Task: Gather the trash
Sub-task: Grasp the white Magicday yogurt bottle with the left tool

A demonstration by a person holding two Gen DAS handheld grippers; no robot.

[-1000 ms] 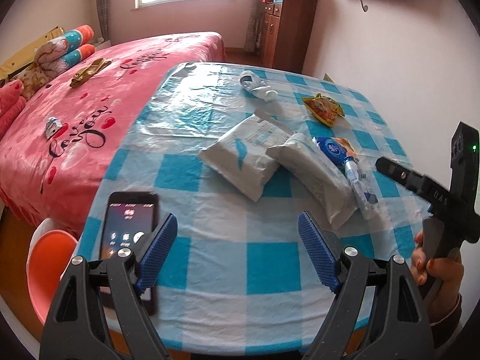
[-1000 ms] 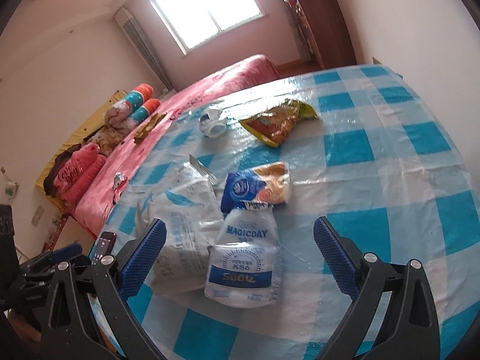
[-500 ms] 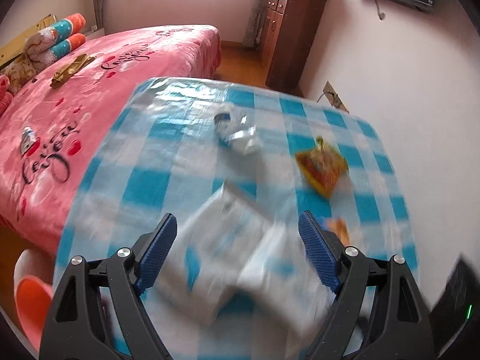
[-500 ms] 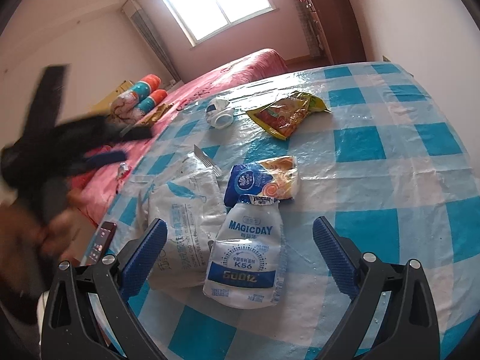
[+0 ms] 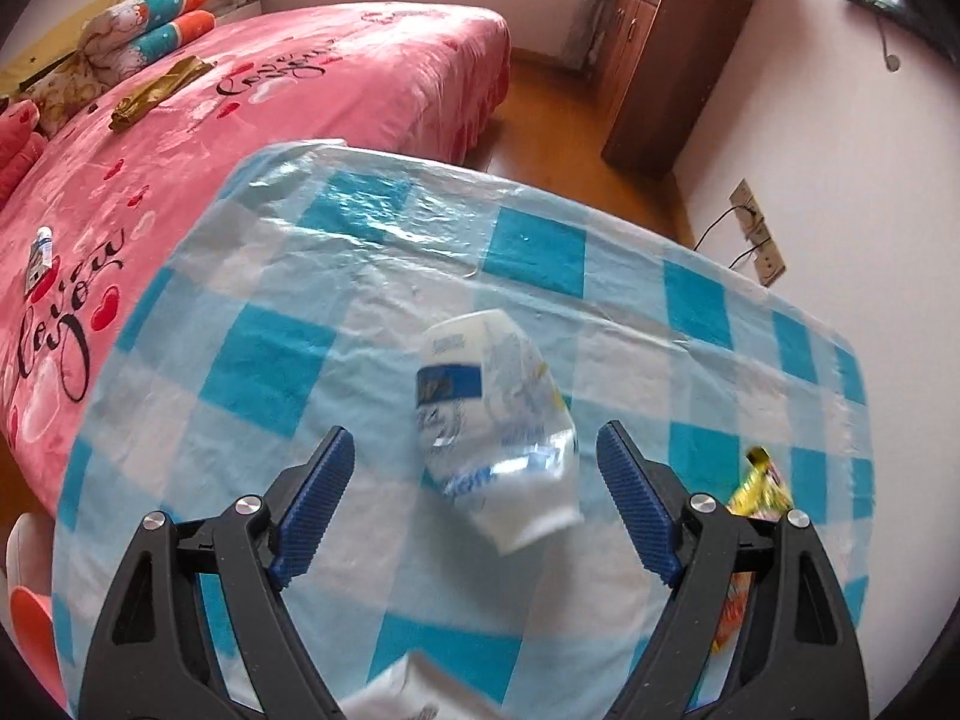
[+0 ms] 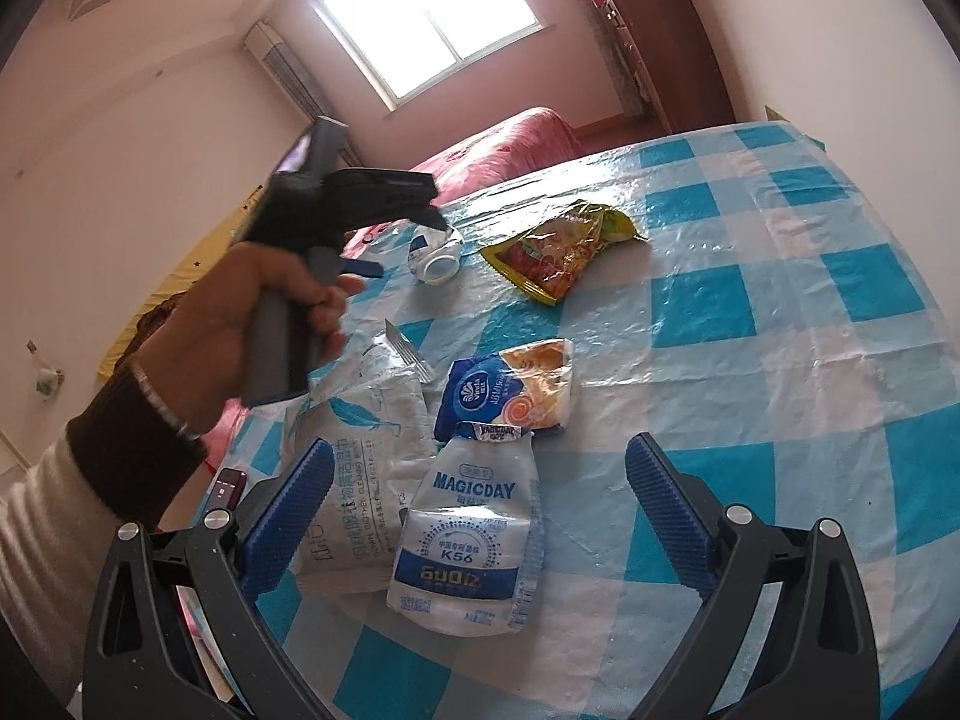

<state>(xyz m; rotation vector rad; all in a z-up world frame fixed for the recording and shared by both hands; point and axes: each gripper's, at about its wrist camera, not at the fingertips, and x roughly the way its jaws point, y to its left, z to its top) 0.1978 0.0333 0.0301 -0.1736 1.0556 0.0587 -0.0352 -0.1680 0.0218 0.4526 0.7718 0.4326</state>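
1. Left wrist view. Left claw [image 5: 474, 474] spread wide, nothing between its blue pads. It hangs above the checked surface [image 5: 270, 360].
2. Crumpled white-and-blue plastic cup [image 5: 489, 420] lies on its side at 12 o'clock of the claw, in the gap line between the pads, touching neither; slightly blurred.
3. Yellow snack wrapper [image 5: 759, 483] at 3 o'clock, partly behind the right-hand finger. Pink bed [image 5: 240, 90] past the surface, 10 o'clock.
4. Right wrist view. Left hand [image 6: 264, 306] at 10 o'clock grips the other tool's handle.
5. Right claw [image 6: 477, 507] spread wide, empty. White MAGICDAY pouch [image 6: 468, 534] lies flat between its pads, contact not clear.
6. White cleaning-wipes bag [image 6: 360, 456] just left of the pouch; blue Vinda tissue pack [image 6: 510, 390] touching the pouch's top edge.
7. Same snack wrapper [image 6: 561, 246] at 12 o'clock, well apart.
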